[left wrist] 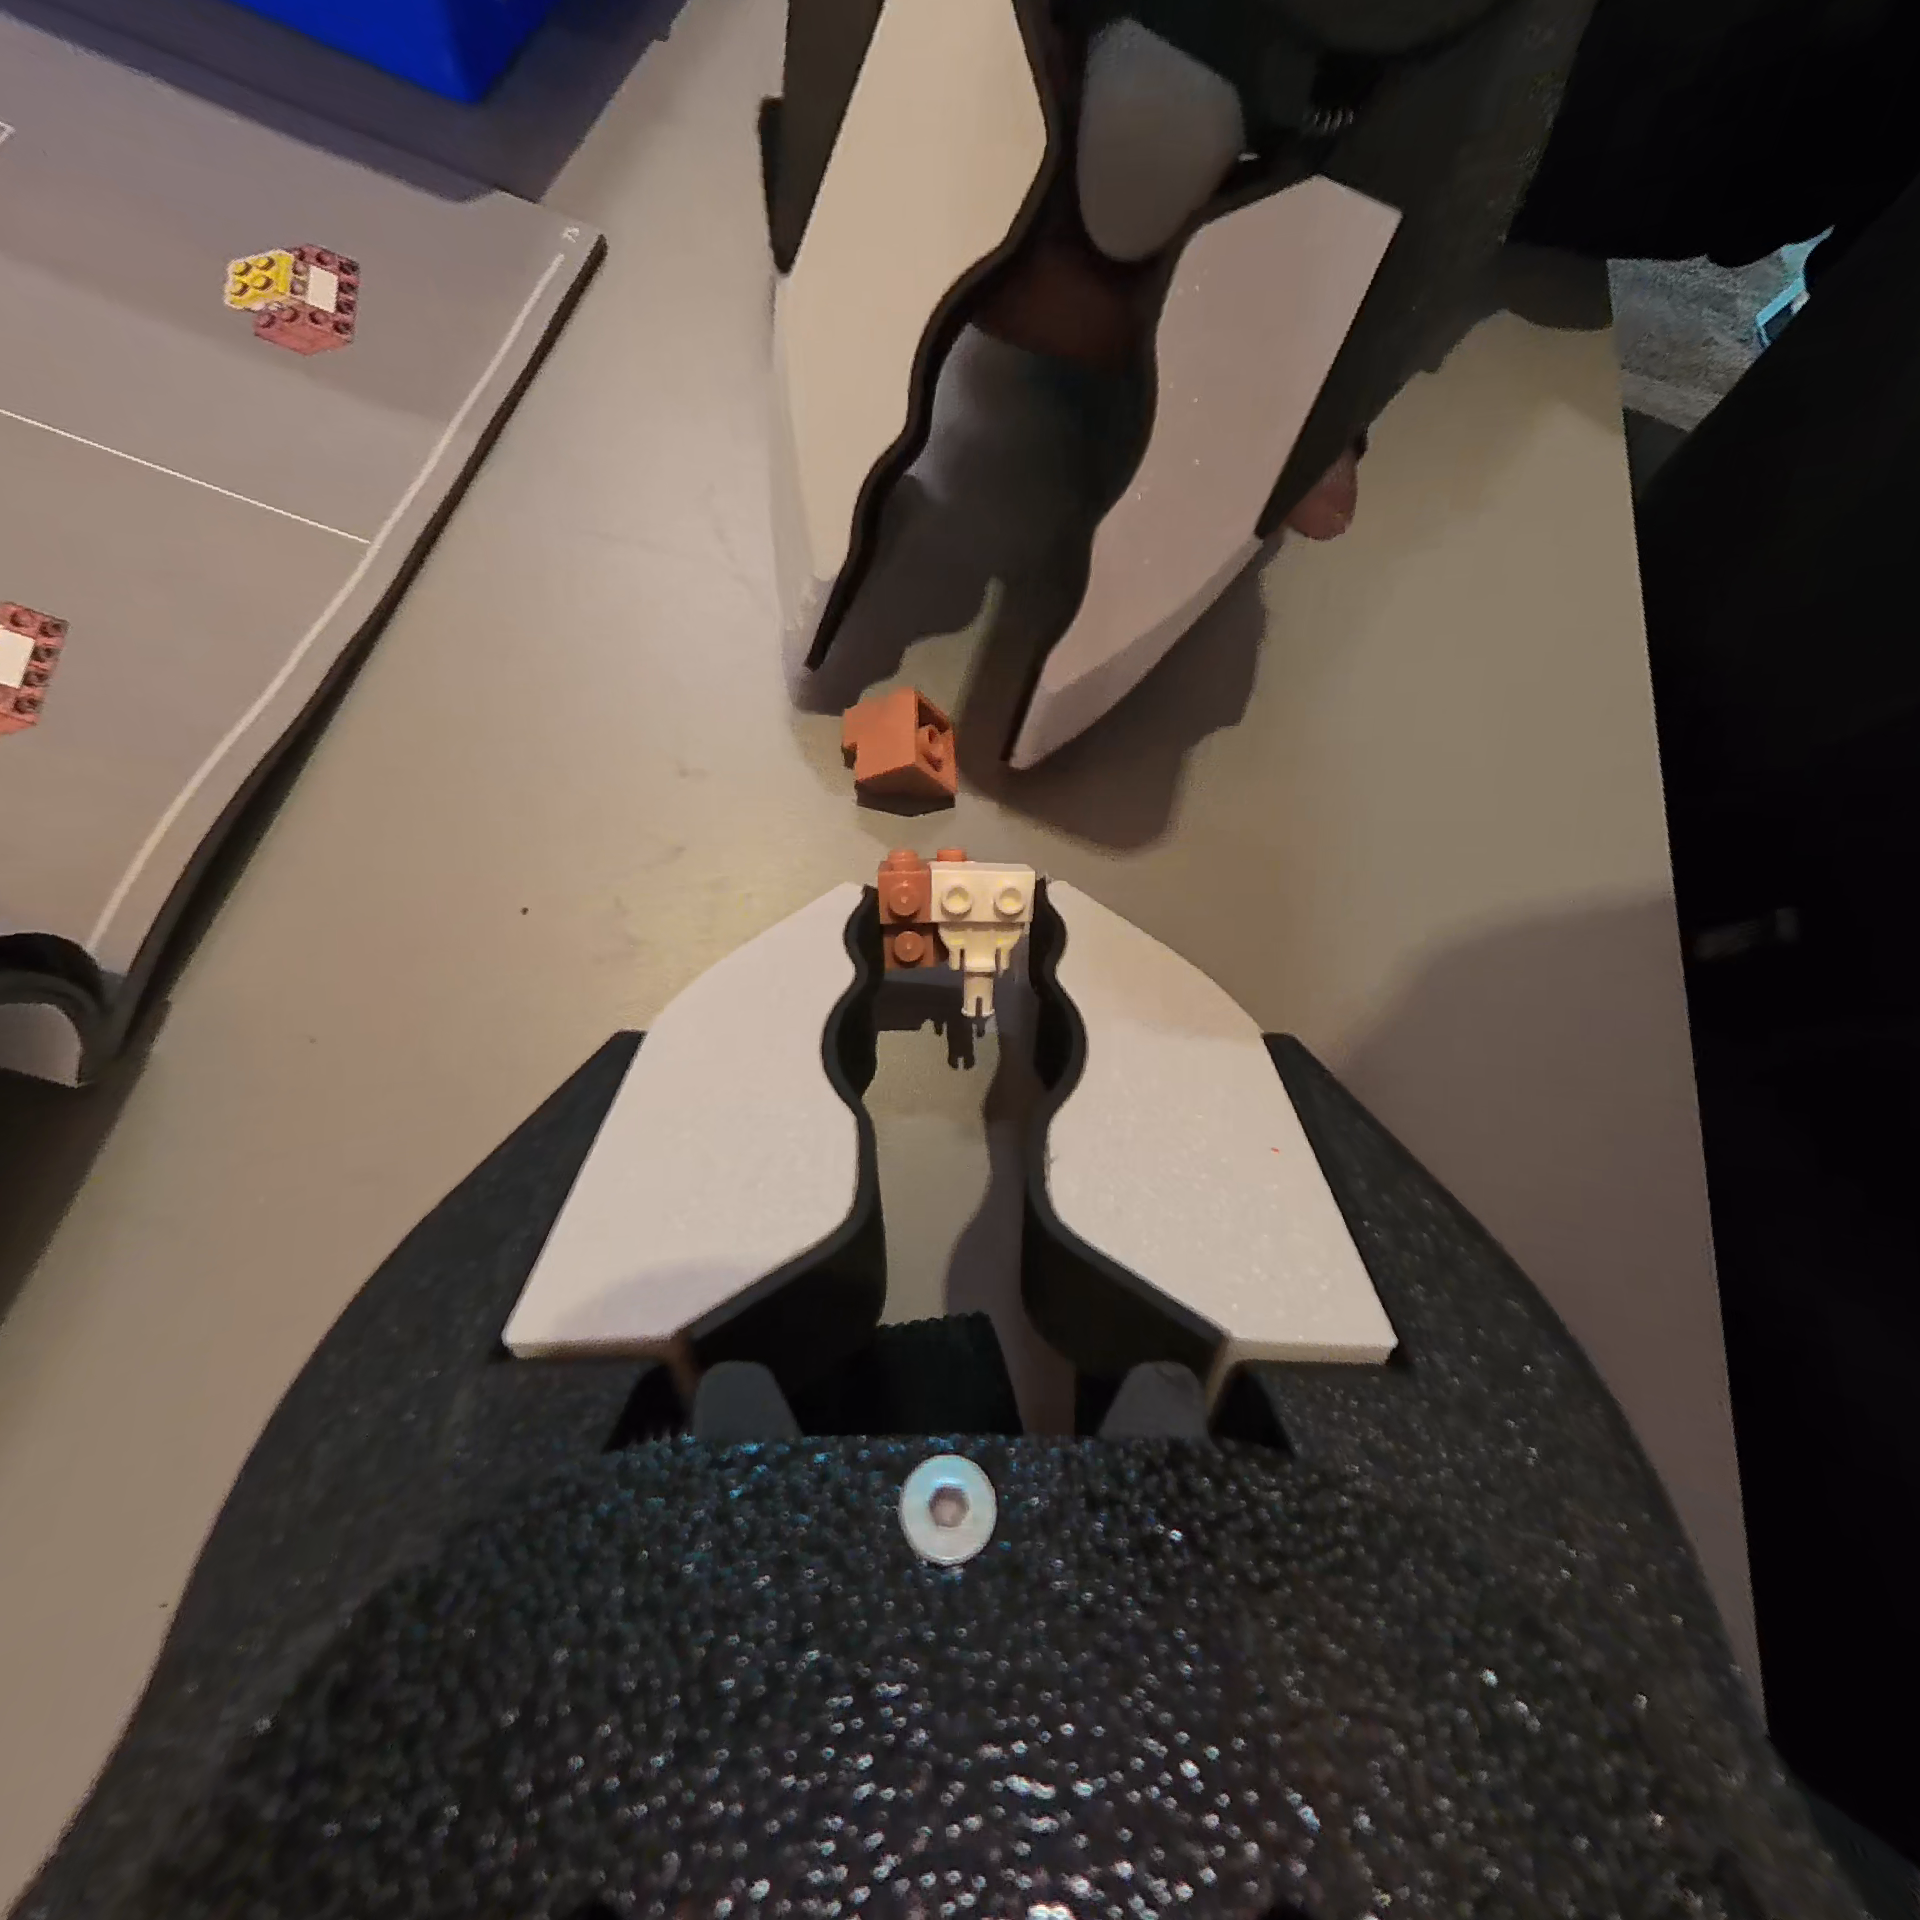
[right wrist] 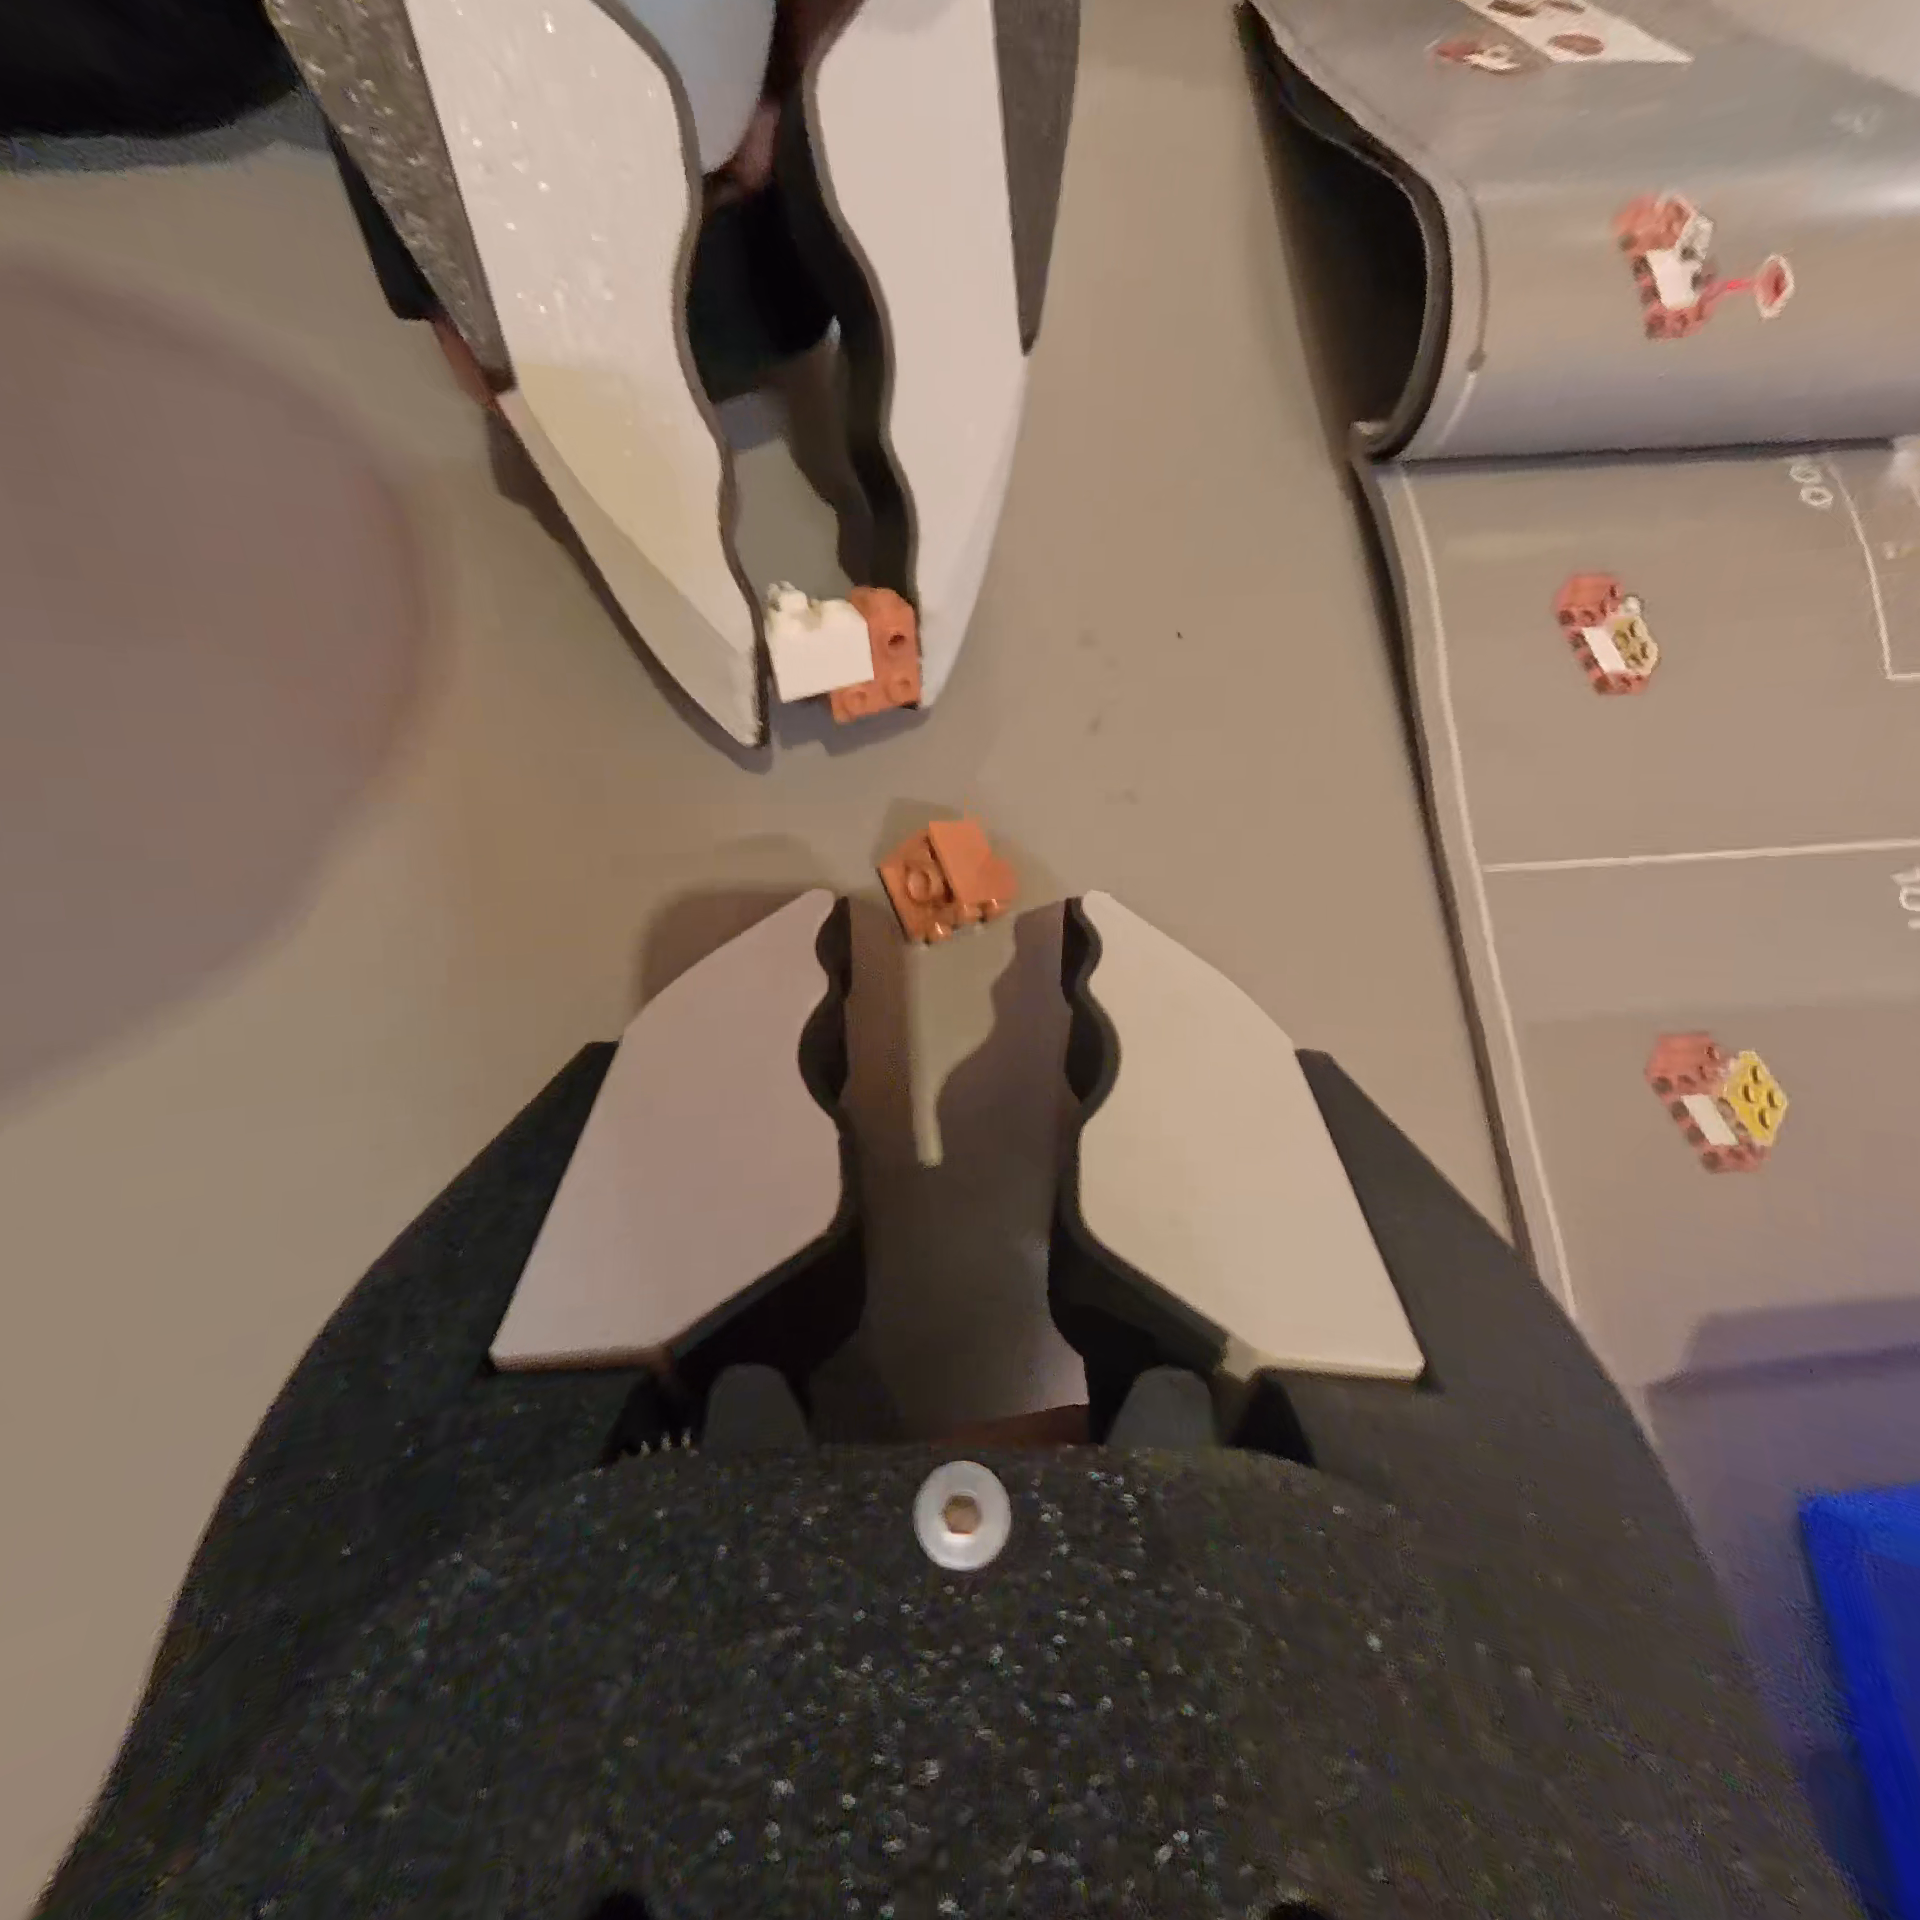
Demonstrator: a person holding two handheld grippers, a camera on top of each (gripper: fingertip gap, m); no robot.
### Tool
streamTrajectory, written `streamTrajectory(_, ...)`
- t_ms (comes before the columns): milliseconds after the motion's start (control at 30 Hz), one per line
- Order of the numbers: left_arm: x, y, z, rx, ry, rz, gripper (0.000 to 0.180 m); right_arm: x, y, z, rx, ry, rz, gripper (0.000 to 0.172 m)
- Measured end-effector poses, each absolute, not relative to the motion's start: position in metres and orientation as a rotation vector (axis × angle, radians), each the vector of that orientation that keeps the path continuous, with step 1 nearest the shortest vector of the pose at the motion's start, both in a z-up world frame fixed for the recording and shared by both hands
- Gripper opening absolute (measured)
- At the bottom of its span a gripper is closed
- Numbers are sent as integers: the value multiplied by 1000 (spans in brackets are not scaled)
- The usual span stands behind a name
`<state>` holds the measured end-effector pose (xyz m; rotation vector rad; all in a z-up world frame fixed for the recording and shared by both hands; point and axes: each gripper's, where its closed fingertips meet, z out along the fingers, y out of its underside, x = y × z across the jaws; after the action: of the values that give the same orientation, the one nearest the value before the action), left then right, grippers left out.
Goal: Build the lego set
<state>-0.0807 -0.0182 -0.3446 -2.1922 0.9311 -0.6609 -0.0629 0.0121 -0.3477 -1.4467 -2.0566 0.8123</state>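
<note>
1. Broadly, a grey table top (left wrist: 520, 831) bears a grey printed booklet (left wrist: 208, 468) at its side.
2. Left gripper (left wrist: 954, 914) pinches a small brown-and-white brick assembly (left wrist: 951, 909).
3. Right gripper (right wrist: 956, 925) has its fingers spread, holding nothing, over a loose small brown plastic brick (right wrist: 945, 878) on the table.

place: hobby or lab workbench, indoors
surface: plain grey tabletop (right wrist: 1195, 644)
evidence: open building-brick instruction booklet (right wrist: 1662, 831) with printed steps; loose brown brick (right wrist: 945, 878); blue bin (right wrist: 1870, 1662) at edge

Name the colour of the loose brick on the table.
Orange-brown brick; clearest in the left wrist view.
</note>
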Motion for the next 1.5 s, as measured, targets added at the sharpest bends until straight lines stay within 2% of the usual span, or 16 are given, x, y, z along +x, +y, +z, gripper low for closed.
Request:
streamTrajectory(100, -81, -19, -345, -2197, 935, -659, 26, -67, 12, -352, -1381, -2107, 749, 38)
streamTrajectory(200, -81, -19, -346, -2206, 933, -657, 26, -71, 9, -353, -1398, -2129, 796, 25)
streamTrajectory(300, -83, -19, -348, -2232, 905, -658, 26, -72, 9, -352, -1348, -2146, 752, 24)
streamTrajectory(533, -87, -15, -336, -2230, 723, -816, 26, -79, -12, -309, -647, -1956, 544, 24)
streamTrajectory(900, -74, -22, -296, -2035, 571, -1235, 26, -70, -31, -287, -156, -1725, 297, 24)
streamTrajectory(1500, -60, -25, -300, -2040, 474, -1450, 26, -63, -34, -296, 12, -1683, 191, 23)
